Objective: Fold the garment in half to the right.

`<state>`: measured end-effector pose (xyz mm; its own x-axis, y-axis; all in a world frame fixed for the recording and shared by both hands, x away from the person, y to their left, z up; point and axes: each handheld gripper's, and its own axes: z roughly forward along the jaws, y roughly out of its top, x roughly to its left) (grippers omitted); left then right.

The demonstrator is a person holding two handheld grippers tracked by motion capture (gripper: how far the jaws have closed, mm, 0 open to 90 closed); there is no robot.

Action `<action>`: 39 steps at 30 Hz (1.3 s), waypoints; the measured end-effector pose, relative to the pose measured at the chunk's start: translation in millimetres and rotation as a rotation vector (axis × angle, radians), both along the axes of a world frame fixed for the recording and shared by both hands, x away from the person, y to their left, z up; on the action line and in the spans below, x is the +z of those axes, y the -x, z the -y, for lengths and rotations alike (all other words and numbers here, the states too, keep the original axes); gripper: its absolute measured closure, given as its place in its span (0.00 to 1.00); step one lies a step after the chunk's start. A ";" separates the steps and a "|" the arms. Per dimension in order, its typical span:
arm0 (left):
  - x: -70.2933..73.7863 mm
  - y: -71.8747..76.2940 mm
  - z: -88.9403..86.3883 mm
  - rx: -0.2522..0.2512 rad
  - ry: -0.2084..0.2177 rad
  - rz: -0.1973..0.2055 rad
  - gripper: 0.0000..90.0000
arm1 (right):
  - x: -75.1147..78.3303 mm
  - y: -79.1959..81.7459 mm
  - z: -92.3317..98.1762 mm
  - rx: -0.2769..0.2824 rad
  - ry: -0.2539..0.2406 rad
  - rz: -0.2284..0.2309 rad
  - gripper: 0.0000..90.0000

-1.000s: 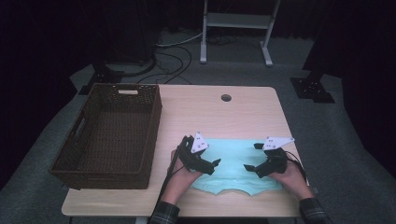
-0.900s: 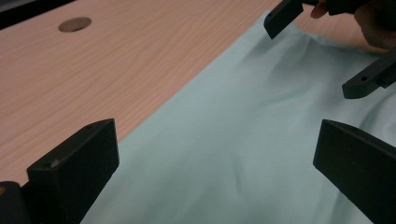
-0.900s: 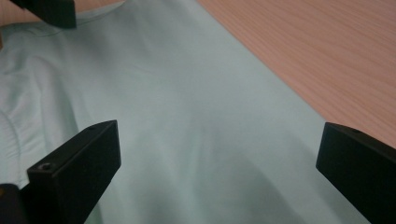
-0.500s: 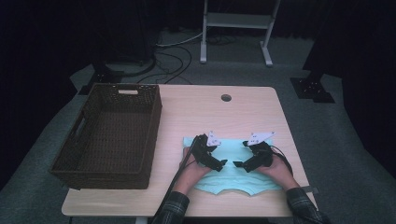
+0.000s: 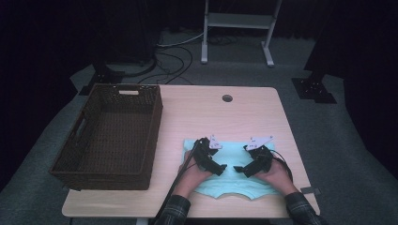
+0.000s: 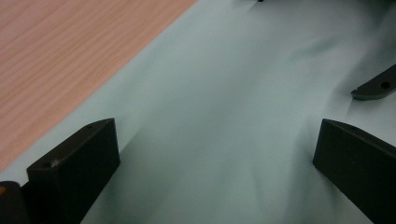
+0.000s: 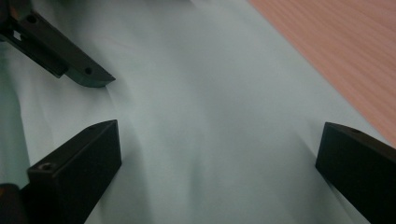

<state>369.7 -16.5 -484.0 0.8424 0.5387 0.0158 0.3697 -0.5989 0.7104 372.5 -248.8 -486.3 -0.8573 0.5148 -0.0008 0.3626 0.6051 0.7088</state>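
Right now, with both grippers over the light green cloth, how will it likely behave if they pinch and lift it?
The cloth lies flat with soft wrinkles between the left gripper jaws, so it is probably floppy and will drape. It looks thin, likely light. On the smooth table it may slide or bunch if pushed.

Cloth [image 5: 234,185]: pale mint green, plain, no print; reads the same pale green up close in both gripper views [image 6: 224,116].
Table [image 5: 202,117]: light wood, fine straight grain, pinkish-tan.
Basket [image 5: 110,136]: dark brown woven wicker.
Left gripper [image 5: 220,168] and right gripper [image 5: 240,170]: black bodies, each topped by a pale grey plate; jaws matte black.
Sleeves [image 5: 171,211]: dark plaid, green-grey check.
Floor [image 5: 338,140]: grey carpet.
Stand [image 5: 237,21] at the back: light grey.
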 end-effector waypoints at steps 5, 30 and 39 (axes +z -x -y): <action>-0.2 17.4 -3.7 0.003 0.000 0.002 0.00 | -0.1 13.5 -2.6 0.016 0.001 -0.001 0.00; 3.2 54.6 -22.8 0.031 0.015 0.018 0.00 | -0.3 48.5 -7.8 0.019 -0.002 -0.006 0.00; 14.6 66.3 -59.4 0.107 0.073 0.038 0.05 | -0.2 48.4 -7.8 0.020 -0.002 -0.008 0.00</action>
